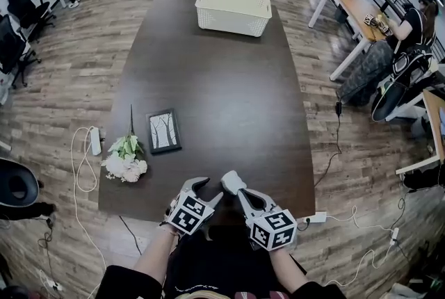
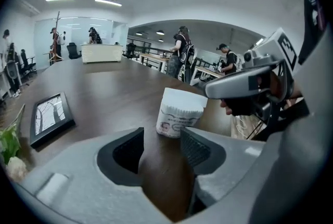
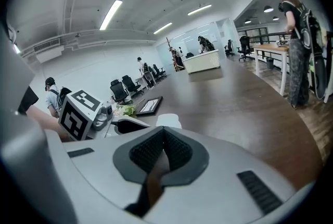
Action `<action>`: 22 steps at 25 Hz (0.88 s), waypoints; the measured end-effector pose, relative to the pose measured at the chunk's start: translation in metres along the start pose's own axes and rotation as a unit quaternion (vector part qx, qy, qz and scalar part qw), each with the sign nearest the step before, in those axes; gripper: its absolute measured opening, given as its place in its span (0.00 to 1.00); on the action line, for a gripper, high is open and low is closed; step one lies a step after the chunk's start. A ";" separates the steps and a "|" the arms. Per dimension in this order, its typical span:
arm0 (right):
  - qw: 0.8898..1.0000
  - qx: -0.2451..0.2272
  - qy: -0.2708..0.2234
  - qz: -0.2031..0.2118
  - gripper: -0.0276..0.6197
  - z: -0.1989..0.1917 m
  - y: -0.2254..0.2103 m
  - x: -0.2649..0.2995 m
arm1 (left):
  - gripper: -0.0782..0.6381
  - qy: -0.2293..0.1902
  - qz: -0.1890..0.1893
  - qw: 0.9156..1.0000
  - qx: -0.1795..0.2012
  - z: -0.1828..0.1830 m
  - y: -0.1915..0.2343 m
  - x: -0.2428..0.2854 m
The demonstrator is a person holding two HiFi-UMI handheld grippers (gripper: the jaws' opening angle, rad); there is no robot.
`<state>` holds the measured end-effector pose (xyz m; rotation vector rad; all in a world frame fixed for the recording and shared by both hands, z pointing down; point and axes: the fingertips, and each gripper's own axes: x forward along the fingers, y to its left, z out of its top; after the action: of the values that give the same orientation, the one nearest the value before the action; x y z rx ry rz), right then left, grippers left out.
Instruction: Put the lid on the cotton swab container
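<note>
Cotton swab container (image 2: 176, 123) stands upright on the dark table (image 1: 208, 68), near my edge and just ahead of both grippers. White lid (image 2: 183, 100) sits on top of it. It looks a bit skewed, overhanging to the right in the left gripper view. Can't tell if it's clicked home.

Left gripper (image 2: 162, 137): jaws spread, nothing between them. The container is just past the tips, not touched. Right gripper (image 3: 163, 137): jaws clenched together on nothing. In the left gripper view its nose reaches in by the lid's right edge, touching or just above, can't tell which.

My read: the step in hand is seating the lid.
- Bring the spread left jaws round the container body, low and below the lid rim.
- Close gently so the tub can't slide or tip. It looks light, probably thin plastic.
- Square the lid up first if it really is skewed.
- Push with the closed right nose on the lid's middle, straight down. Pushing on the overhanging edge could flip the lid off or topple the tub.
- Check the rim sits even all round before letting go.

Picture frame (image 1: 164, 131), flowers (image 1: 125, 157) and white basket (image 1: 233, 10) are well apart from the work, so nothing is in the way.
</note>
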<state>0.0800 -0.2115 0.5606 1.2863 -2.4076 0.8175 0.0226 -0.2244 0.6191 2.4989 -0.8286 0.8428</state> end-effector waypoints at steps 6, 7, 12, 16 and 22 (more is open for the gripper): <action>1.000 0.016 0.007 0.000 0.06 -0.003 -0.004 0.001 | 0.44 0.021 -0.044 0.995 0.085 0.002 -0.011 0.016; 1.000 0.018 0.008 0.000 0.06 -0.004 -0.004 0.001 | 0.44 0.022 -0.050 0.994 0.093 0.003 -0.012 0.019; 0.999 0.032 0.014 0.001 0.06 -0.007 -0.007 0.002 | 0.44 0.016 -0.081 0.989 0.125 0.008 -0.017 0.027; 0.999 0.041 0.021 0.004 0.06 -0.010 -0.009 0.002 | 0.44 0.015 -0.103 0.983 0.155 0.010 -0.025 0.030; 0.999 0.034 0.032 0.000 0.06 -0.013 -0.012 0.003 | 0.44 0.012 -0.091 0.984 0.154 0.010 -0.027 0.035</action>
<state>0.0879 -0.2113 0.5763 1.2662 -2.3483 0.9336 0.0670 -0.2234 0.6297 2.7714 -0.4799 0.9971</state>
